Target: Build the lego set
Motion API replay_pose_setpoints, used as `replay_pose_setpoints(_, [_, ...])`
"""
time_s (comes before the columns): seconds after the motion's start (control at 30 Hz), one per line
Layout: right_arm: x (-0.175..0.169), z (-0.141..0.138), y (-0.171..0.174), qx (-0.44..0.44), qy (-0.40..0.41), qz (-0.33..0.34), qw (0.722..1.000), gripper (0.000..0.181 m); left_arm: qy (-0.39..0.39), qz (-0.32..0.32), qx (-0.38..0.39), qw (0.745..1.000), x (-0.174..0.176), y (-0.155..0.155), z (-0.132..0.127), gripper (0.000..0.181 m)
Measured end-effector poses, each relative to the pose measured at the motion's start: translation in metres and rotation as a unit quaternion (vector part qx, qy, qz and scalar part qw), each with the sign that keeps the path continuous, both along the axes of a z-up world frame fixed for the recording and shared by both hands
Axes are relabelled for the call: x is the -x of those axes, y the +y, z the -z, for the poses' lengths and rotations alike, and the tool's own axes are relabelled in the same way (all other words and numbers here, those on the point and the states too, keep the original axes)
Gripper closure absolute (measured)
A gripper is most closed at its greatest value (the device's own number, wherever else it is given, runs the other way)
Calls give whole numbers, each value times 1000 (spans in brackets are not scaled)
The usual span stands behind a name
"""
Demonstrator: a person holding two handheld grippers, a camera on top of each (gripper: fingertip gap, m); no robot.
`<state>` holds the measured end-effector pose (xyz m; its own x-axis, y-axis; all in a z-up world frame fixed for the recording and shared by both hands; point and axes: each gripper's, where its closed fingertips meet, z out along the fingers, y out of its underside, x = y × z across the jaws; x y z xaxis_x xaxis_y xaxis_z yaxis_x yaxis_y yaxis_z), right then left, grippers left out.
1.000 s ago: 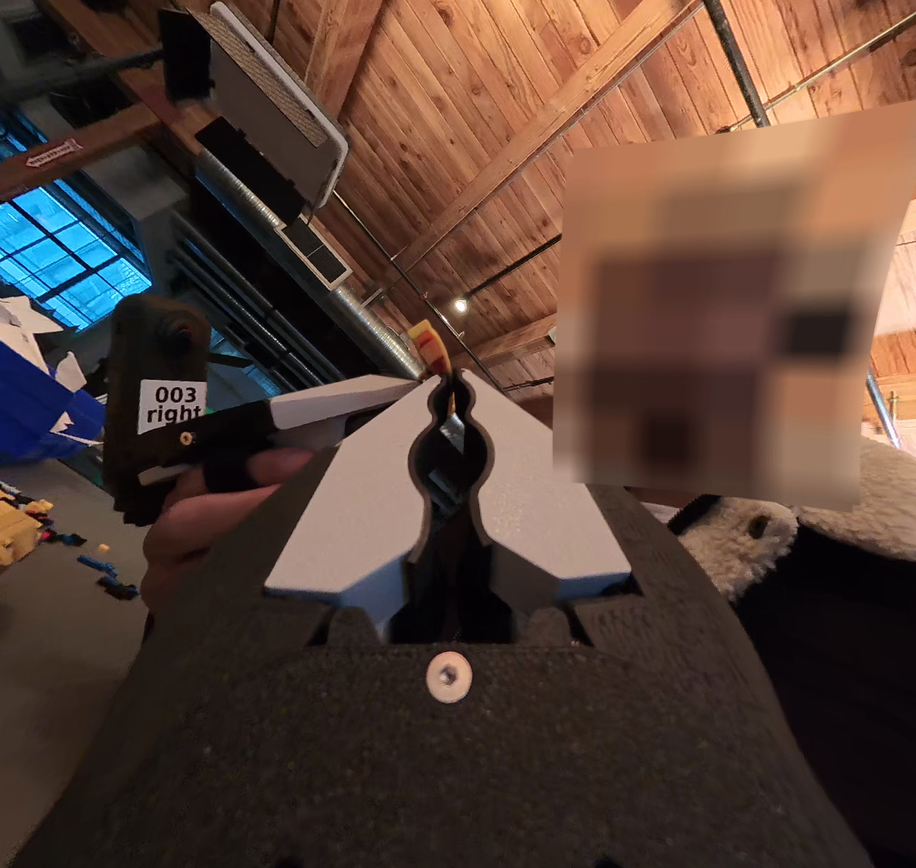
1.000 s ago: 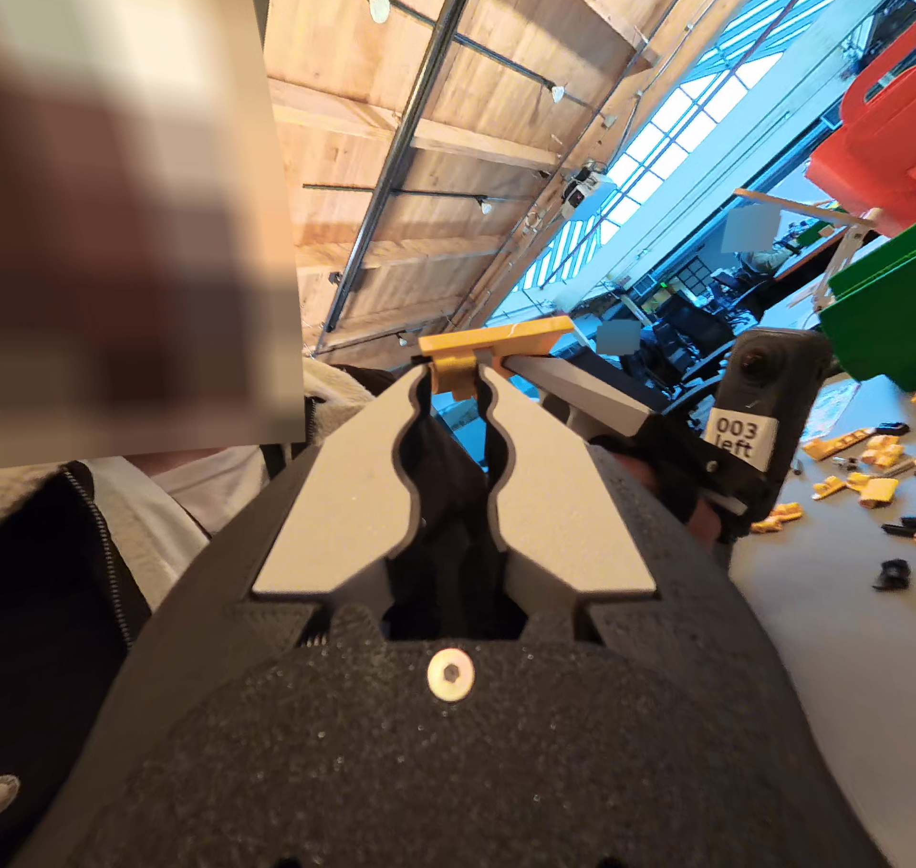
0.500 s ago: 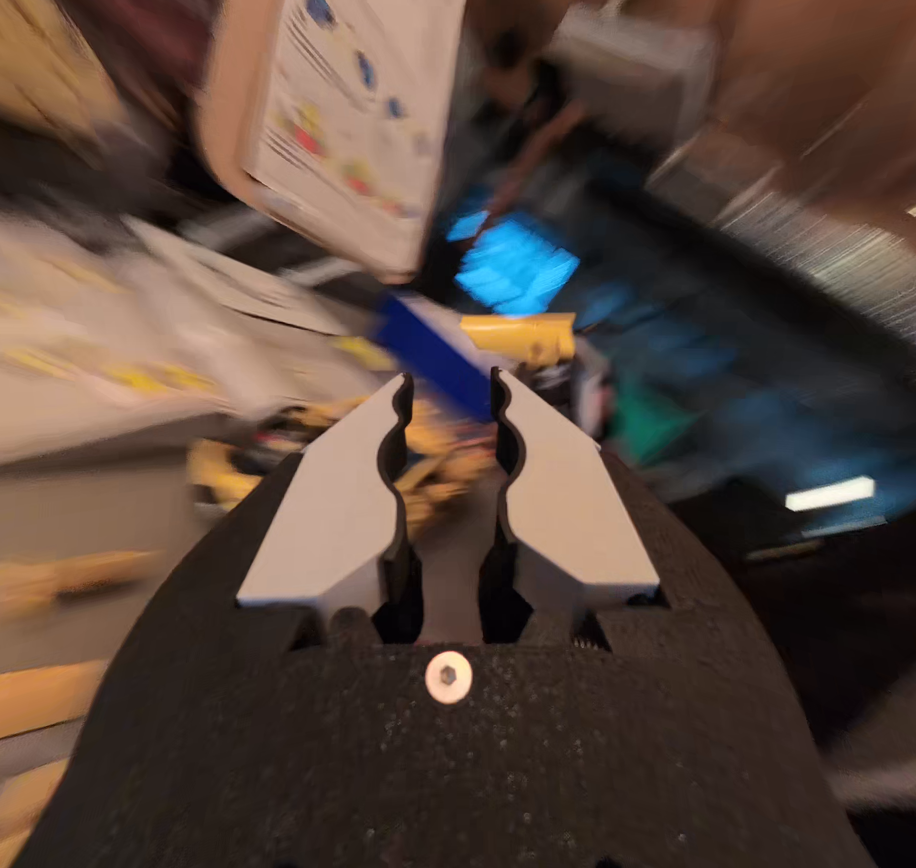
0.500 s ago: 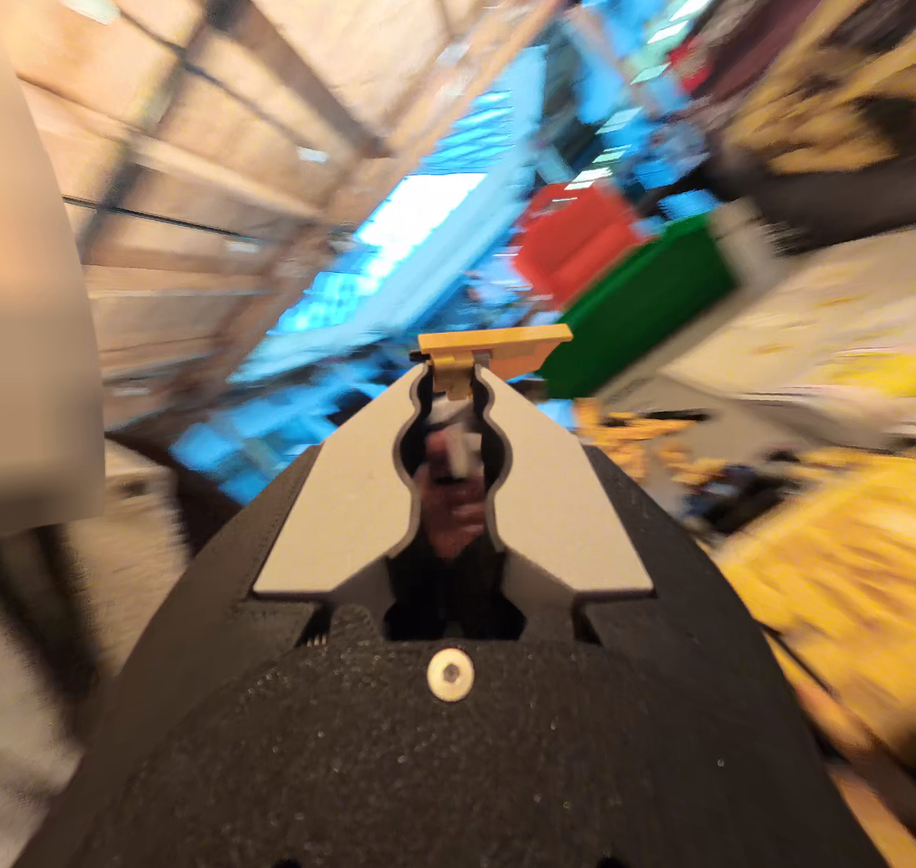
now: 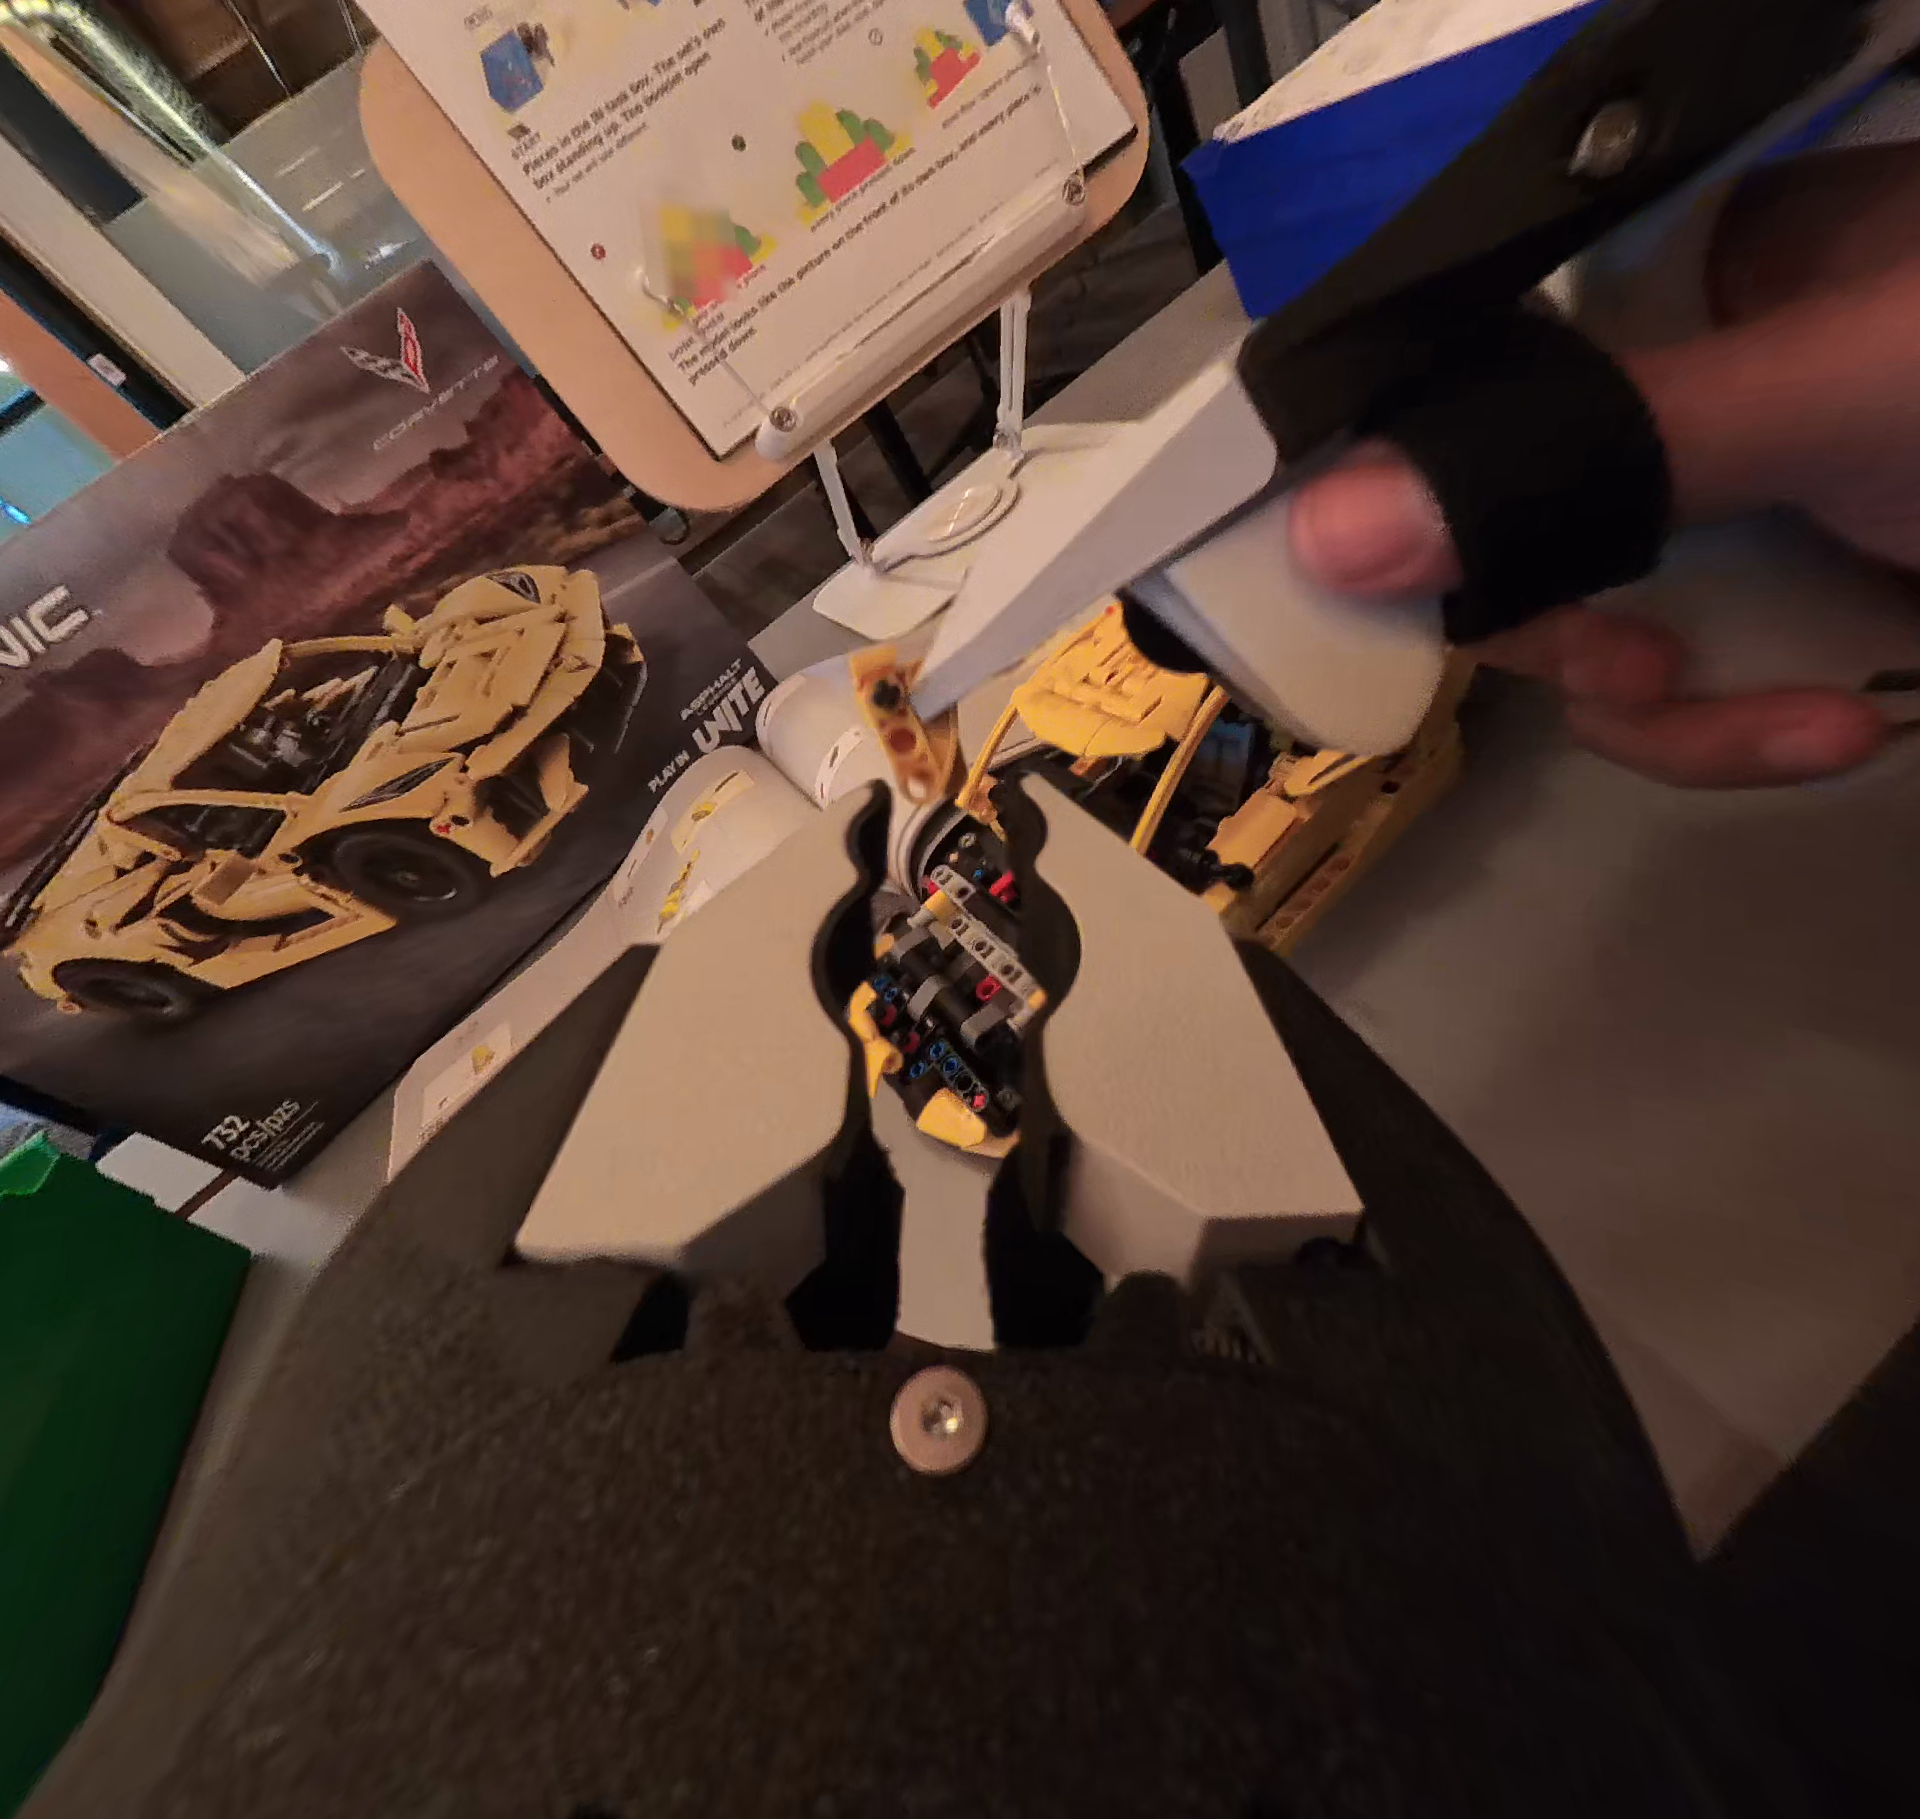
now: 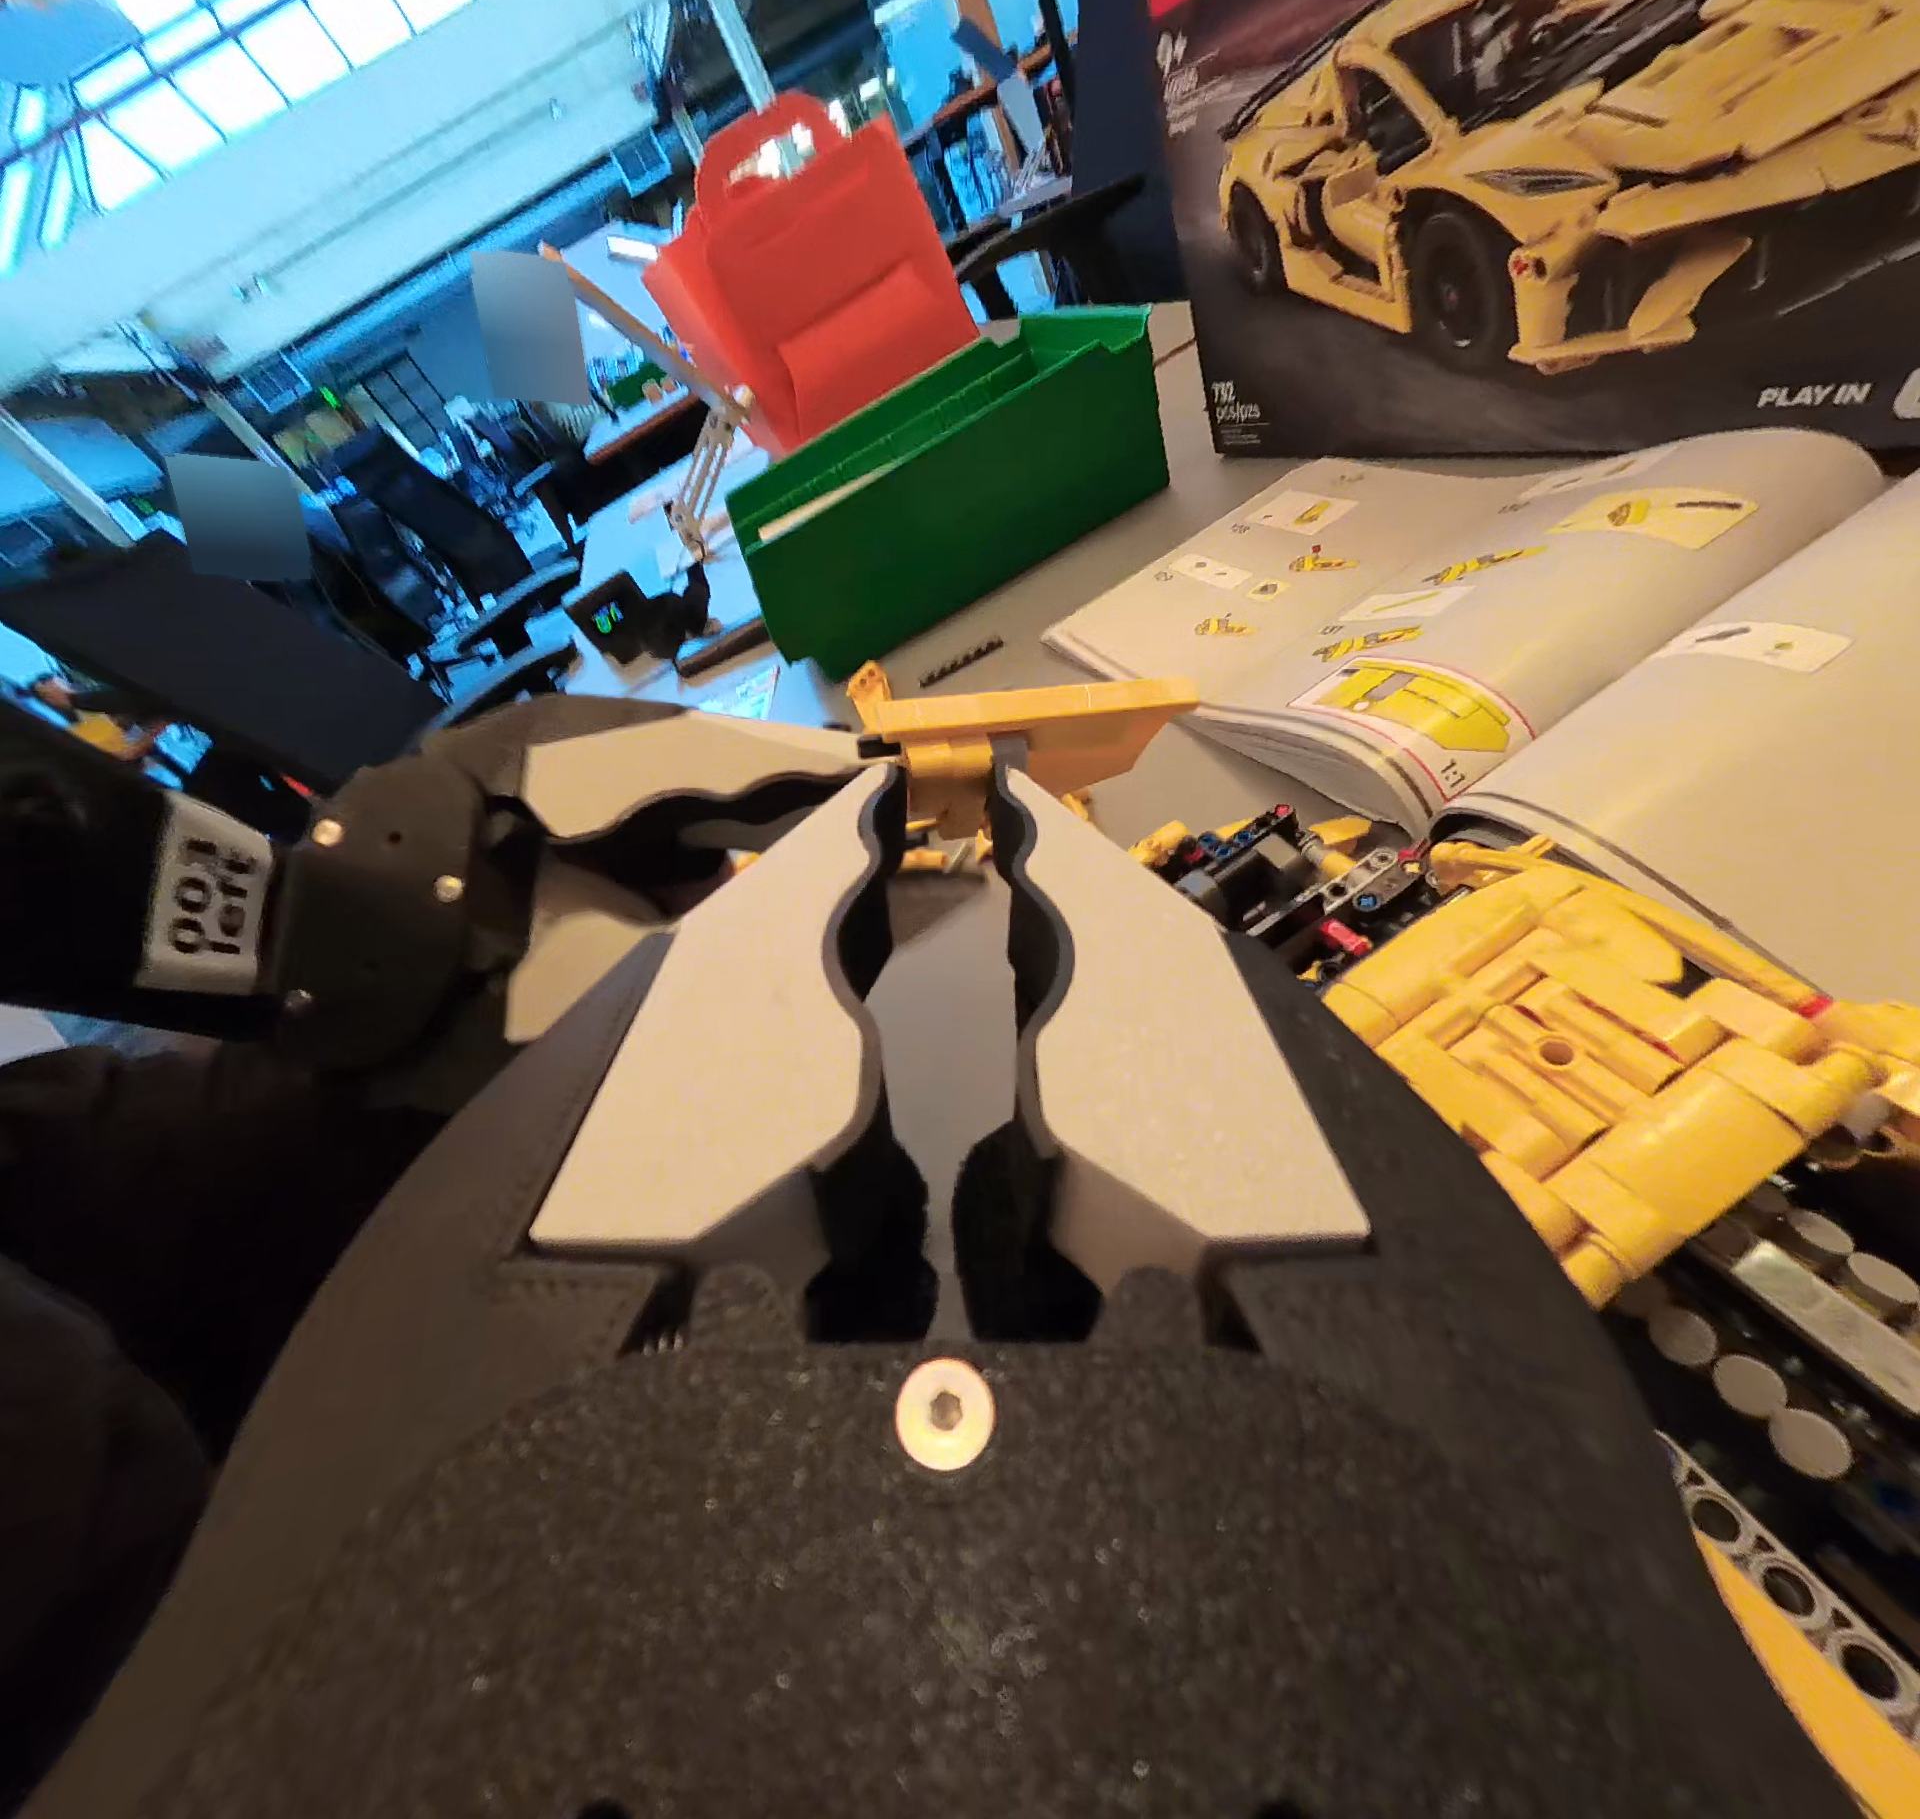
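Note:
My right gripper [image 6: 948, 782] is shut on a yellow lego piece [image 6: 1029, 715], a flat panel on a small clip, held above the table. My left gripper [image 5: 951, 803] is open and empty, its jaws a finger-width apart. In the left wrist view the right gripper [image 5: 940, 704] comes in from the right with the yellow piece [image 5: 896, 720] just beyond my left fingertips. The partly built yellow car [image 6: 1558, 1052] lies on the table at the right; it also shows in the left wrist view [image 5: 1309, 834]. The left gripper [image 6: 790, 803] sits close on the left in the right wrist view.
An open instruction booklet [image 6: 1558, 616] lies behind the car. The set's box [image 6: 1558, 169] stands behind it, also in the left wrist view [image 5: 312, 730]. A green bin [image 6: 956, 502] and red bag [image 6: 821, 283] stand at the back left. An instruction board on a stand [image 5: 727, 159] and a blue box [image 5: 1351, 169] stand farther back.
Both grippers have swung down from facing the ceiling to facing the table. The left gripper has opened. The right gripper still holds the yellow piece.

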<state>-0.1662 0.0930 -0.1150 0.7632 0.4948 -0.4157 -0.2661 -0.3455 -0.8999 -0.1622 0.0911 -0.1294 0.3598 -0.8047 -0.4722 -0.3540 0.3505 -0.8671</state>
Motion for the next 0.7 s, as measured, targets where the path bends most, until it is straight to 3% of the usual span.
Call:
replay_pose_setpoints(0.3, [5, 2, 1, 9, 25, -18, 1000, 166, -13, 2, 4, 1000, 4, 0, -3, 169])
replay_pose_setpoints(0.4, [5, 0, -1, 9, 42, -29, 999, 160, -41, 19, 55, 997, 5, 1, -6, 170])
replay_pose_setpoints(0.5, [-7, -10, -2, -18, 44, -18, 999, 154, -96, 58, 157, 981, 9, 2, -11, 169])
replay_pose_setpoints(0.6, [-29, -22, -5, -45, 58, 10, 997, 155, -215, 160, 320, 909, 22, -3, -33, 169])
replay_pose_setpoints(0.7, [-45, -19, -5, -36, 69, 28, 997, 156, -299, 285, 460, 786, 40, -10, -56, 169])
